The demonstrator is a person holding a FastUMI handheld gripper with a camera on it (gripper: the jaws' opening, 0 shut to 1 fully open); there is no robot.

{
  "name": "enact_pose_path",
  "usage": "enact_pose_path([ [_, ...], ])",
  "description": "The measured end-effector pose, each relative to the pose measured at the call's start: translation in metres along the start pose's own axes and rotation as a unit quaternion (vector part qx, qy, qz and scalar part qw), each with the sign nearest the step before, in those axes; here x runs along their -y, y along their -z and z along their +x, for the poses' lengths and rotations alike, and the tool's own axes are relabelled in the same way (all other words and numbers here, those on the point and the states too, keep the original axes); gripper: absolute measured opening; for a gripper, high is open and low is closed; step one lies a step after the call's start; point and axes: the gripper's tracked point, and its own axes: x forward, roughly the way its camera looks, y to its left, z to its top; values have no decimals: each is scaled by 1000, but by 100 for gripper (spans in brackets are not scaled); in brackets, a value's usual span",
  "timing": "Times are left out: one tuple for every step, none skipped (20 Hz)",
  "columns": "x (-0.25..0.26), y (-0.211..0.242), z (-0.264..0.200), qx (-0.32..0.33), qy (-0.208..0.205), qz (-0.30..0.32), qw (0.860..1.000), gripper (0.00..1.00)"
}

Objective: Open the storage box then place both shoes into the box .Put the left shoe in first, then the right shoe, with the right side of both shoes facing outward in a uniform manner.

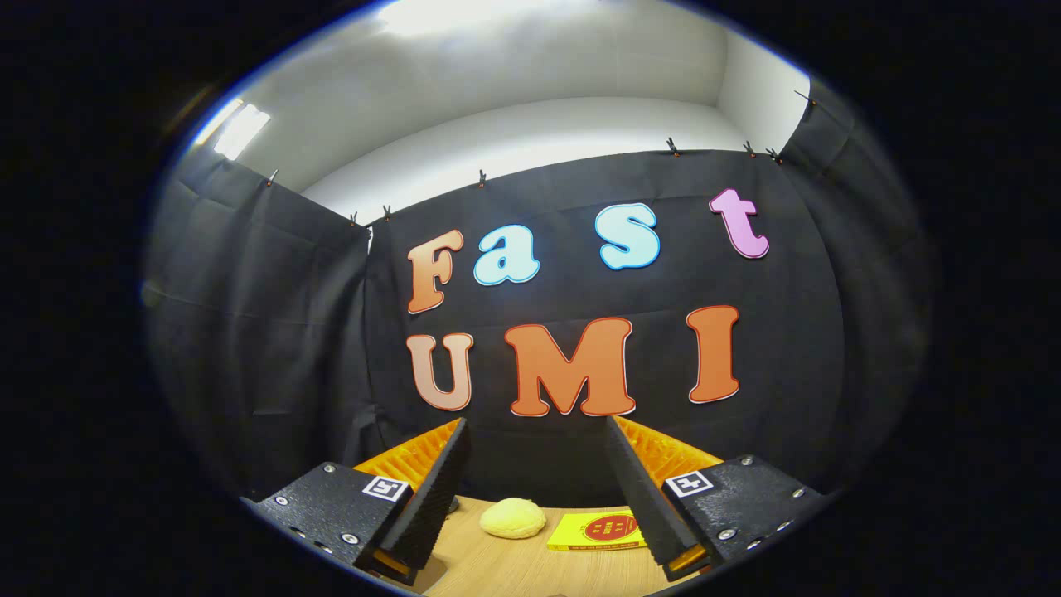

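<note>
My gripper (pixel 535 431) is open, its two fingers spread wide with nothing between them. It points at the booth's black cloth wall, raised above a wooden table (pixel 514 572). Between and below the fingers, on the table, lie a pale yellow rounded lump (pixel 513 518) and a flat yellow packet with a red round mark (pixel 598 531).
The black cloth wall (pixel 273 332) closes the booth on the left, the front and the right, held by small clips along its top edge. Above it run a white wall and ceiling with a bright light (pixel 240 128) at the upper left.
</note>
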Motion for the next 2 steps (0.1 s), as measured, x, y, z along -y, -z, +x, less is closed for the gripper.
enact_pose_path([
  [1,-1,1,2,2,-2,1000,97],
  [2,-3,1,4,3,-5,1000,97],
])
